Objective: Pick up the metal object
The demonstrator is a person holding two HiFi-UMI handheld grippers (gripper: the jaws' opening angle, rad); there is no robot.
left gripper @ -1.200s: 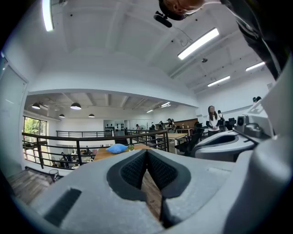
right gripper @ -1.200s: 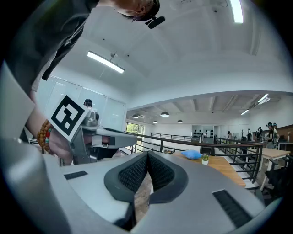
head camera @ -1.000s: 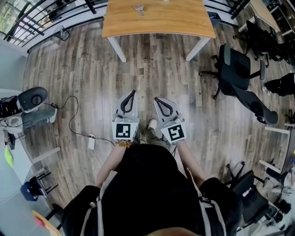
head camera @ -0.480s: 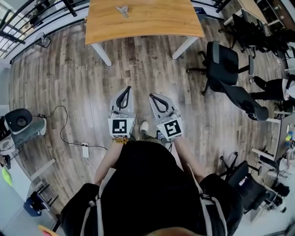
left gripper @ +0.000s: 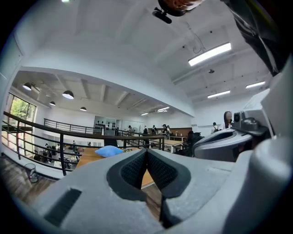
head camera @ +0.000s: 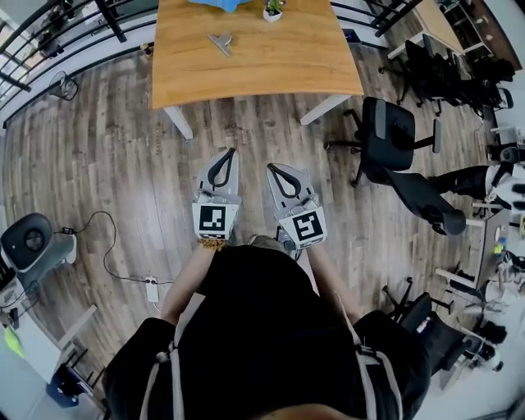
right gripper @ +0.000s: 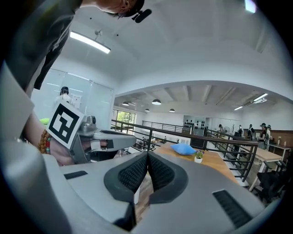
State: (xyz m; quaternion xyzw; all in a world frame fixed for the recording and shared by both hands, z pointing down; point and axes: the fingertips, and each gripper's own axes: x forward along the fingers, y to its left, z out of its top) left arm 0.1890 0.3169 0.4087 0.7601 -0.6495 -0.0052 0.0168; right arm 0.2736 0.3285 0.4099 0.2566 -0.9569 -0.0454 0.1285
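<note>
Two grippers, the left gripper (head camera: pixel 229 152) and the right gripper (head camera: pixel 271 168), sit side by side at mid-frame, each with its jaws pressed together on nothing. The metal object (head camera: pixel 219 43) lies on the table (head camera: pixel 279 61) at upper centre, well apart from them. The table has slid lower in the frame than half a second ago, and a blue cushion (head camera: pixel 216 3) and a potted plant (head camera: pixel 273 10) now show at the top edge.

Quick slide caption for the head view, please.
Left gripper and right gripper, shut and empty, face the table bearing the metal object.
</note>
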